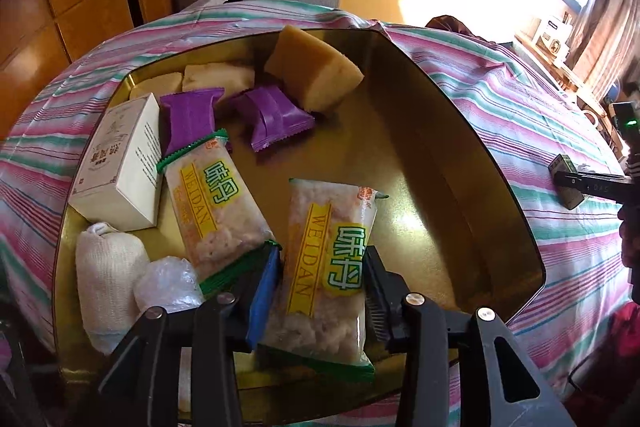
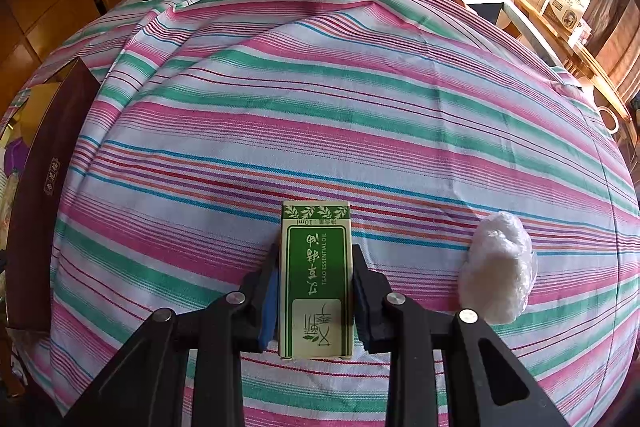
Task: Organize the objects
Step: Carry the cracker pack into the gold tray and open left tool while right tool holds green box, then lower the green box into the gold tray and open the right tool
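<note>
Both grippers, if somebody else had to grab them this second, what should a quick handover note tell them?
Left gripper: jaws around a WEIDAN snack pack inside the gold tin, not squeezing it.
Right gripper: shut on the green essential oil box, over the striped cloth.
Done: snacks, a white box and cakes already lie in the tin.
Left: the green box and the plastic-wrapped white bundle on the cloth.
</note>
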